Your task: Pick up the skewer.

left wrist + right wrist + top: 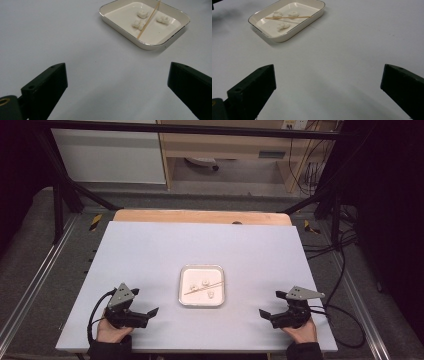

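A white rectangular tray (183,290) (120,26) (294,28) sits in the middle of the white table. Inside it lie three small white lumps (205,283) (142,13) (283,25) and a thin wooden stick (204,288) (147,21) (287,17) lying slantwise across them. My left gripper (150,312) (117,80) rests near the front left of the table, open, jaws wide apart with nothing between them. At the front right my right gripper (270,305) (328,82) stands open too, also empty. Both point toward the tray from a distance.
The white table top (150,250) has a wooden strip along its far edge. Black frame posts stand at both back corners. Cables (345,270) trail off the right side. A person's hands hold the grippers at the front edge.
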Demonstrator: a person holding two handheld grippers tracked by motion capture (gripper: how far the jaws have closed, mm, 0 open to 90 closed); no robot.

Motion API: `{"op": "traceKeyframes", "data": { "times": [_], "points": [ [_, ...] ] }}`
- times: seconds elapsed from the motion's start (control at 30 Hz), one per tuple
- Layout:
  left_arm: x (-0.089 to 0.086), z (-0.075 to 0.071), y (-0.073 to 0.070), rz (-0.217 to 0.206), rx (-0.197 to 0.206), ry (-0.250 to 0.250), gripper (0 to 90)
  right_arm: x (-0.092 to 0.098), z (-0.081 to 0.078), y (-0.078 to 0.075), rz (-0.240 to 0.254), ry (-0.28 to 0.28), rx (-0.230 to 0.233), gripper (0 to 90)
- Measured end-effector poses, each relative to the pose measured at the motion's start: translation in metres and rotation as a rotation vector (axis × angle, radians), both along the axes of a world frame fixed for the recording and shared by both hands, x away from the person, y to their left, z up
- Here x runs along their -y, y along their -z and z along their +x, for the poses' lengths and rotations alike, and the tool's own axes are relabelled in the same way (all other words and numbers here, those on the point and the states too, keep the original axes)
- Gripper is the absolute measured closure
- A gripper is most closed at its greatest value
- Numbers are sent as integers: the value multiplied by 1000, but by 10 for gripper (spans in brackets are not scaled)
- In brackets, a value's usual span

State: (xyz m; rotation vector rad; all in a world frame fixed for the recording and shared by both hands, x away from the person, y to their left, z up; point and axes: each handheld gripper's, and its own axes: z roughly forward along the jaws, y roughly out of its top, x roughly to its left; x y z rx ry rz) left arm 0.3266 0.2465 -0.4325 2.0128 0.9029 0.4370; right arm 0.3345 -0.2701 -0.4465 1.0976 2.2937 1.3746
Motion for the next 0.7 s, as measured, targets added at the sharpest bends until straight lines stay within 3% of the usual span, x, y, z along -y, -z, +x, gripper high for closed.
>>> {"op": "traceKeyframes", "data": {
  "times": [0.53,0.7],
  "points": [
    [12,3,-1,14,-17,41,31,-1,0,1,-6,-4,2,8],
    [22,7,-2,43,-23,62,32,-1,1,1,-11,-5,3,8]
  ]
}}
